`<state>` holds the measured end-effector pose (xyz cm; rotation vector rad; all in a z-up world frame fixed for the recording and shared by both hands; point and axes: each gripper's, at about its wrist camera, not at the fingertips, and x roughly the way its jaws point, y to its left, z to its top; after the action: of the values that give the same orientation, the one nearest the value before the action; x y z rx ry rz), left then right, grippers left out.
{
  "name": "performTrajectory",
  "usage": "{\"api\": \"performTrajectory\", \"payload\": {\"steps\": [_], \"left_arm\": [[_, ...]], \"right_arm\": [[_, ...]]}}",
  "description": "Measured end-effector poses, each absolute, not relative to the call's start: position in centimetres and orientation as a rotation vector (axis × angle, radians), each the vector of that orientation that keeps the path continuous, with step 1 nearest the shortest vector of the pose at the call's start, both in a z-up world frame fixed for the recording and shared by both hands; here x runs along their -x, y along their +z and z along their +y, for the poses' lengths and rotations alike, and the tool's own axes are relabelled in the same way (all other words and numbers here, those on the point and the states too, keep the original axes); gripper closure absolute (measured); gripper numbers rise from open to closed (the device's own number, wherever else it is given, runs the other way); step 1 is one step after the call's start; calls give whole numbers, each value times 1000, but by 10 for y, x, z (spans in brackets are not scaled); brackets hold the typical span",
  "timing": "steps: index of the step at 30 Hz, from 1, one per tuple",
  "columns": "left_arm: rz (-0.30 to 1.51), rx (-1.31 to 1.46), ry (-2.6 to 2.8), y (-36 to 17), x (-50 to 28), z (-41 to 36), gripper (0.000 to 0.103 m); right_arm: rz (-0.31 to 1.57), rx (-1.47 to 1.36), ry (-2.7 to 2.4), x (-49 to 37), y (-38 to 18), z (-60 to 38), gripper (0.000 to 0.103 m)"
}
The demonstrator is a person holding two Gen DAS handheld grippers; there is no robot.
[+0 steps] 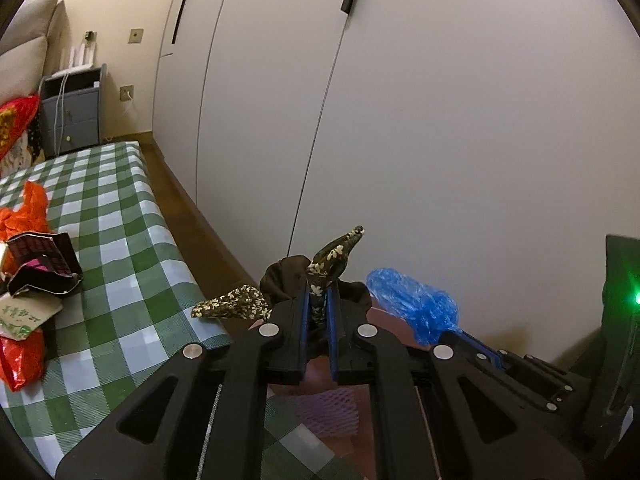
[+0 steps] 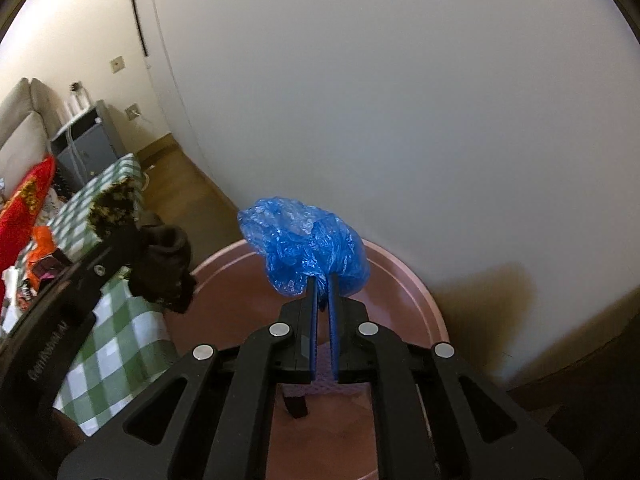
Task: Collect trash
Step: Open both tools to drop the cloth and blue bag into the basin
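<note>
The left gripper (image 1: pixel 320 300) is pinching a dark cloth scrap printed with small pale flowers (image 1: pixel 320 276), its jaws nearly closed with the fabric bunched between the blue pads and two pointed ends sticking out above and to the left. The right gripper (image 2: pixel 323 284) is clamping a crumpled blue plastic bag (image 2: pixel 308 248), its jaws narrowed on the bag's lower edge.

Both grippers are hanging over a round pink basin (image 2: pixel 416 280) standing on the floor, close against a pale wardrobe wall (image 1: pixel 460 140). The basin's left rim is sitting just beside the corner of a bed covered in a green-and-white checked sheet (image 1: pixel 120 280). A narrow strip of wooden floor (image 1: pixel 180 184) is running between the bed's long edge and the wardrobe, leaving little side room.

The left wrist view is showing more rubbish lying on the sheet: an orange plastic bag (image 1: pixel 28 212), a torn dark box (image 1: pixel 44 264) and a paper packet with green print (image 1: pixel 24 316). Only the right wrist view is showing the basin's full curve and its bare far rim, plus pinkish foam netting (image 2: pixel 320 392) lying inside below the jaws.
</note>
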<state>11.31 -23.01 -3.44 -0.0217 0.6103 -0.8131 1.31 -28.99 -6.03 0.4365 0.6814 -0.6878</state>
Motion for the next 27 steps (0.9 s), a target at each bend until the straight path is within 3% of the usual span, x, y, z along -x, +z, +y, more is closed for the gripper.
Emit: {"api": "performTrajectory", "payload": {"steps": [1, 3, 5, 8, 27], "left_arm": [[616, 26, -813, -36, -114, -230, 81], [620, 35, -812, -36, -115, -230, 79], [619, 49, -816, -35, -115, -229, 79], [613, 54, -820, -31, -113, -229, 79], [517, 45, -624, 13, -72, -144, 77]], "right_arm": [[686, -442, -692, -13, -62, -291, 93], [700, -453, -703, -16, -65, -293, 89], [700, -455, -710, -16, -65, -293, 72], [690, -449, -708, -16, -62, -292, 59], [520, -375, -483, 8, -17, -251, 57]]}}
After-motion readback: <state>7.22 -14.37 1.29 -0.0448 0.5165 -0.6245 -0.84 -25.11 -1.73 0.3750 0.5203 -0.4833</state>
